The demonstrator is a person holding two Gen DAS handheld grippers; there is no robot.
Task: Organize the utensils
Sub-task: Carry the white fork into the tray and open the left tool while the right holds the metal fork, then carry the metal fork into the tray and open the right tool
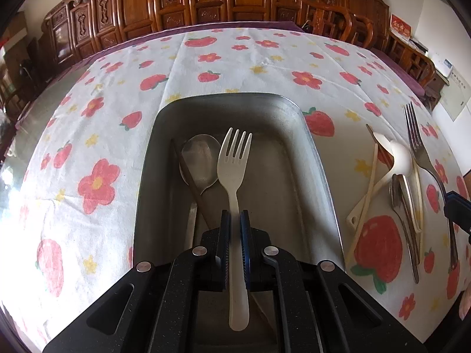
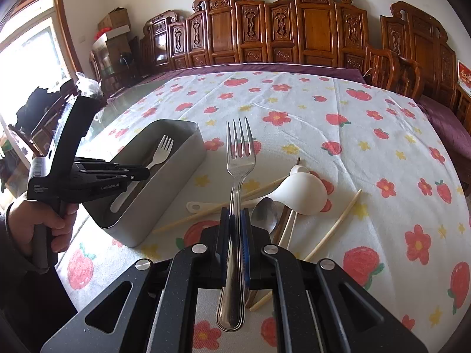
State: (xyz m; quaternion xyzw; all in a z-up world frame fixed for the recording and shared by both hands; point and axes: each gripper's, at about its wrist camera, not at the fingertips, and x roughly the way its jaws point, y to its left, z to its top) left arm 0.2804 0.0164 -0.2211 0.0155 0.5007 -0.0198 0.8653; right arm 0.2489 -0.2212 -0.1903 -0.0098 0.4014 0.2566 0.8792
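My left gripper [image 1: 235, 216] is shut on a white plastic fork [image 1: 234, 158] and holds it over the grey metal tray [image 1: 312, 158], tines pointing away. In the tray lie a metal spoon [image 1: 200, 158] and a dark chopstick [image 1: 188, 173]. My right gripper [image 2: 235, 214] is shut on a metal fork [image 2: 239, 150], held above the tablecloth to the right of the tray [image 2: 176, 182]. The left gripper [image 2: 138, 173] shows in the right wrist view, reaching into the tray with the white fork [image 2: 162, 150].
Loose utensils lie on the flowered tablecloth [image 2: 353, 135] right of the tray: a white ladle [image 2: 306, 191], a metal spoon [image 2: 265, 211], pale chopsticks [image 2: 335, 223]. In the left wrist view they show as ladle [image 1: 397, 156] and spoon [image 1: 403, 206]. Carved wooden chairs [image 2: 294, 29] line the far edge.
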